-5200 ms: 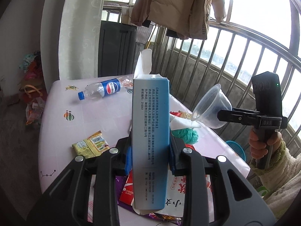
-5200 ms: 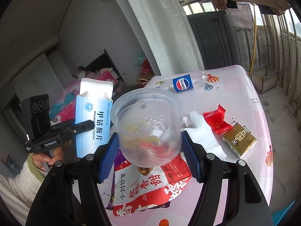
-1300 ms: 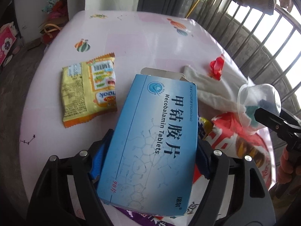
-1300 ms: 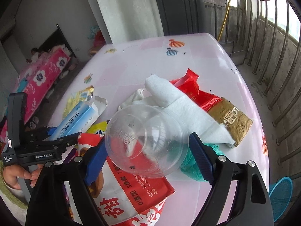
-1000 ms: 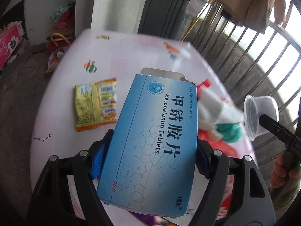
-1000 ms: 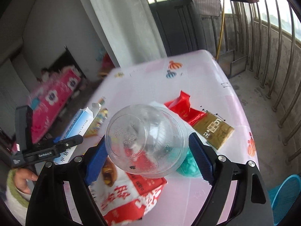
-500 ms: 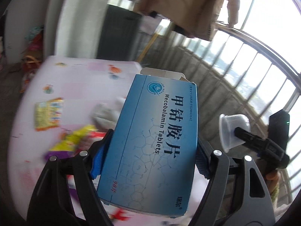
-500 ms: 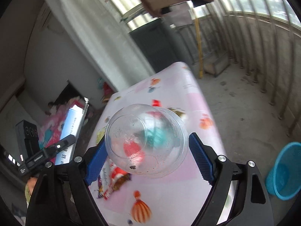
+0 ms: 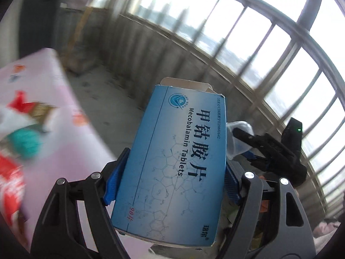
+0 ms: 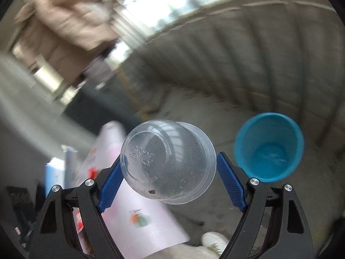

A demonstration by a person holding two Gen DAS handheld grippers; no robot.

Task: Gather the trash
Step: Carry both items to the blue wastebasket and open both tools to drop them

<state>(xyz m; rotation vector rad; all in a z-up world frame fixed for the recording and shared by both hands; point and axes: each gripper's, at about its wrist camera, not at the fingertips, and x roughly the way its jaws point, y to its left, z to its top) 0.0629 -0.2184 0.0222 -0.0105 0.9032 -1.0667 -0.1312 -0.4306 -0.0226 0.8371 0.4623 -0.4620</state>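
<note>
Blue medicine box (image 9: 179, 172) is pinched flat between the pads of the left gripper (image 9: 170, 185); white flap open at its 12 o'clock end, "Mecobalamin Tablets" printed on its face; pink table (image 9: 71, 142) is seen blurred at 9 o'clock. Clear plastic cup (image 10: 168, 161) is clamped by the right gripper (image 10: 168, 185), base toward the camera, specks inside; blue bin (image 10: 269, 146) is seen on the floor at 3 o'clock of the cup, apart from it.
</note>
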